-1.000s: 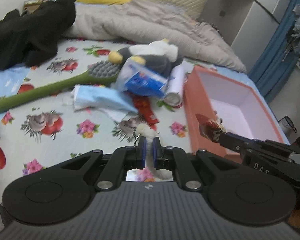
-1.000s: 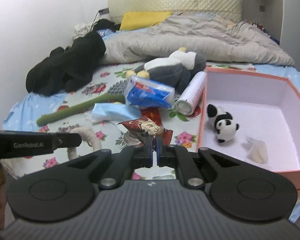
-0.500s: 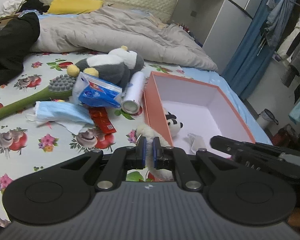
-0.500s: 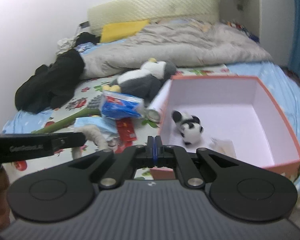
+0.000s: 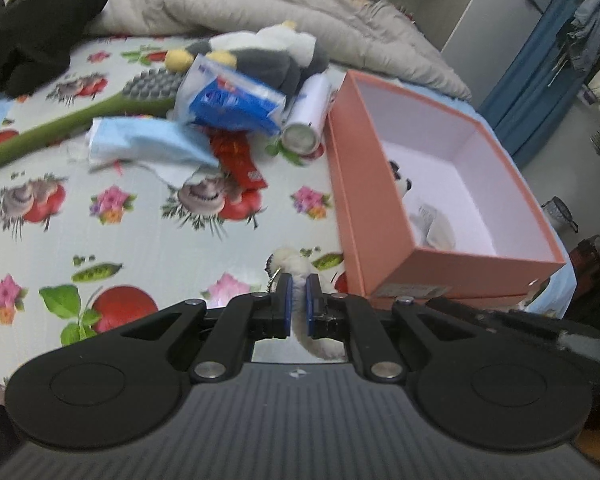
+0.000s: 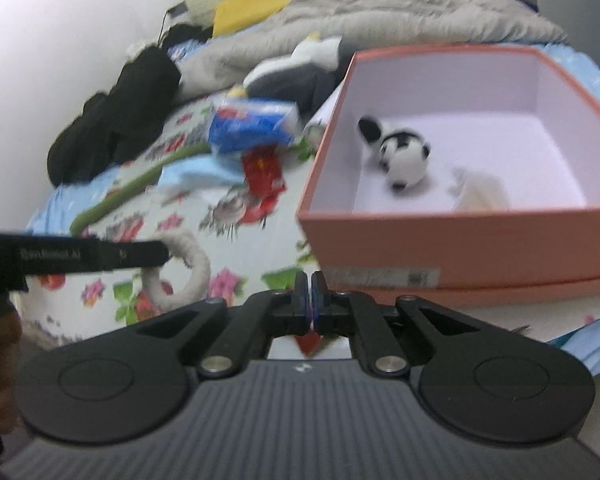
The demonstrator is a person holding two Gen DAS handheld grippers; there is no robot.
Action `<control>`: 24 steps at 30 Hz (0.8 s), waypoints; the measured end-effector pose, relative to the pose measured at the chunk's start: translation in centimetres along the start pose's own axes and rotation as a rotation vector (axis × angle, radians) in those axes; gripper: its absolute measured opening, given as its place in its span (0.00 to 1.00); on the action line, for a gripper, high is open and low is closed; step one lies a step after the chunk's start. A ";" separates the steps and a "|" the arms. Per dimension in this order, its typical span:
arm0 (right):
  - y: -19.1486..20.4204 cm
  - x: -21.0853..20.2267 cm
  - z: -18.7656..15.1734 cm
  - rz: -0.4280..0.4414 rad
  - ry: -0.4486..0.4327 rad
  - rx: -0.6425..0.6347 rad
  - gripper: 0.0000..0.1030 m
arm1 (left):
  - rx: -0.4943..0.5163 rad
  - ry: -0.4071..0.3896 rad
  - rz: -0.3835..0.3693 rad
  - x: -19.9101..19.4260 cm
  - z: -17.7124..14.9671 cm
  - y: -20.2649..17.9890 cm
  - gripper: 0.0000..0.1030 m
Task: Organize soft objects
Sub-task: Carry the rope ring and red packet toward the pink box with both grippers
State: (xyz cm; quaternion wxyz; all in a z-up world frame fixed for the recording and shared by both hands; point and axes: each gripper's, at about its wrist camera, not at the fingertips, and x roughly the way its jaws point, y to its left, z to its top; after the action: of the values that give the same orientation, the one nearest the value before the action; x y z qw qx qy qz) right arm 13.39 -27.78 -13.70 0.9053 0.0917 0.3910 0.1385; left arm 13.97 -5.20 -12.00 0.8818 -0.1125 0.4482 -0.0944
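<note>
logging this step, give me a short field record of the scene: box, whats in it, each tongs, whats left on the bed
box: orange box, open, on the bed
in box: panda toy, pale soft item
left tongs: shut on white fluffy toy
right tongs: shut, something red below the jaws
left on bed: penguin plush, blue packet, green brush

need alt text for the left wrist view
The left tool is shut on a white fluffy plush loop above a floral bedsheet, beside an open orange box holding a small panda toy. More clutter lies behind.
</note>
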 end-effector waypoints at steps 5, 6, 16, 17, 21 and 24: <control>0.5 2.5 -1.5 0.040 0.067 -0.035 0.24 | -0.014 0.042 0.015 1.7 -0.8 1.2 0.08; 0.6 3.1 -1.8 0.035 0.081 -0.043 0.31 | -0.017 0.049 0.018 2.0 -0.9 1.5 0.08; -0.5 7.5 -2.7 -0.030 0.151 0.001 0.62 | -0.046 0.093 0.039 4.4 -1.0 3.9 0.08; -0.7 7.8 -2.8 -0.017 0.155 0.014 0.62 | -0.047 0.096 0.040 4.6 -1.0 4.0 0.08; -0.9 9.3 -3.0 -0.016 0.173 0.037 0.62 | -0.052 0.104 0.043 5.0 -0.9 4.5 0.08; -1.2 10.0 -3.1 0.000 0.172 0.062 0.61 | -0.052 0.108 0.047 5.1 -0.8 4.7 0.08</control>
State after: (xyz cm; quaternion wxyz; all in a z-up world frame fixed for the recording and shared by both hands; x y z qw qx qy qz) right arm 17.87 -25.48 -22.96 0.8651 0.1075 0.4714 0.1336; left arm 16.58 -2.19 -17.76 0.8550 -0.1196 0.5001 -0.0678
